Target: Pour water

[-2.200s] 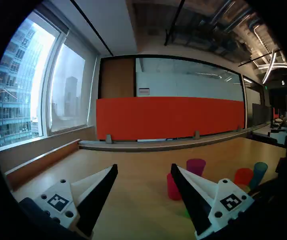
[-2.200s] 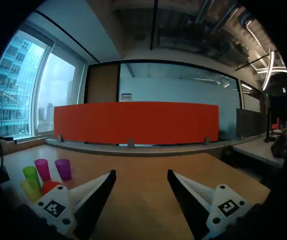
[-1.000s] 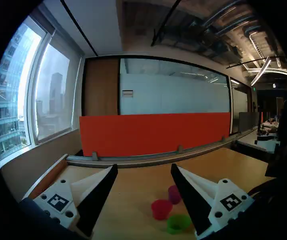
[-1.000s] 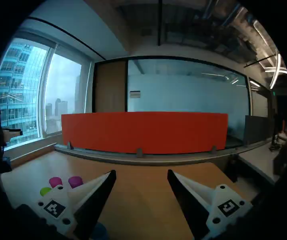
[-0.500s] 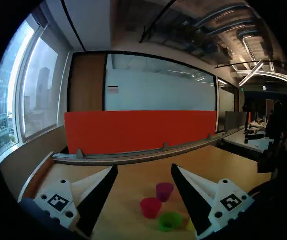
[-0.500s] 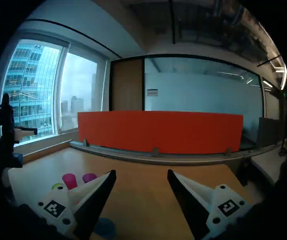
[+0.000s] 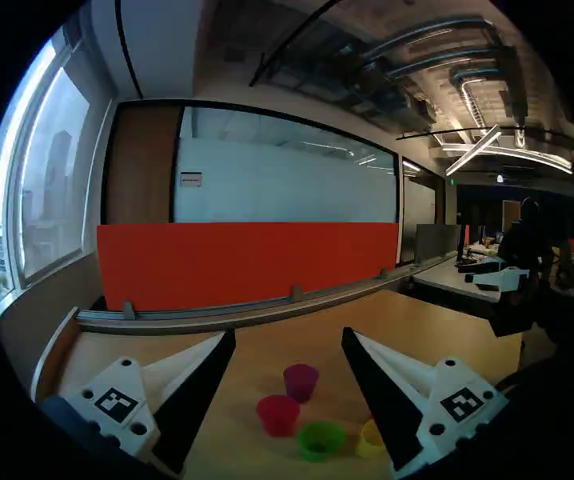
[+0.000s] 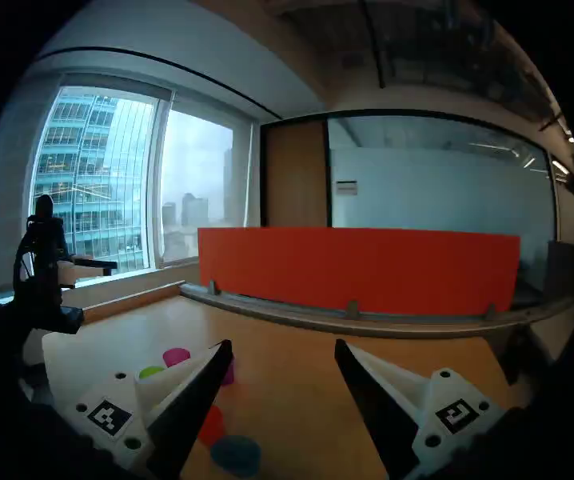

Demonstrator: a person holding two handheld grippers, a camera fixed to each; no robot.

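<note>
Four cups are now framed between the wide-open, empty fingers of the left hand-held gripper (image 7: 287, 334). A purple cup (image 7: 300, 382) is farthest and a red cup (image 7: 277, 414) just nearer. A green cup (image 7: 321, 440) and a yellow cup (image 7: 369, 438) are lowest, the yellow one partly hidden by a finger. All are set upright and close together on the table (image 7: 423, 316).

About two seconds earlier this cluster was seen off to the right, half behind a finger. Since then the view has been swung round, so the window (image 7: 35, 216) is pushed to the left edge and the cups are centred. This is judged to be a line-up on the cups. Nothing is gripped yet, so the pour is not begun.

The right hand-held gripper (image 8: 283, 346) is likewise held wide open with nothing in it. Its view has been turned the other way: the window now takes up much more of the left side, and the orange panel (image 8: 359, 268) is shifted right.

A blue cup (image 8: 236, 454) is recorded in the right gripper view, low between the fingers. It has come in at the bottom edge over the last second, with the red cup just beside it against the left finger. A pink cup (image 8: 177, 356) and the green cup are noted farther left. The yellow cup is logged from the left gripper view. A dark device (image 8: 43, 276) at the left edge of the right gripper view is not identified.

Whether any cup holds water cannot be told, and no jug is noted.
</note>
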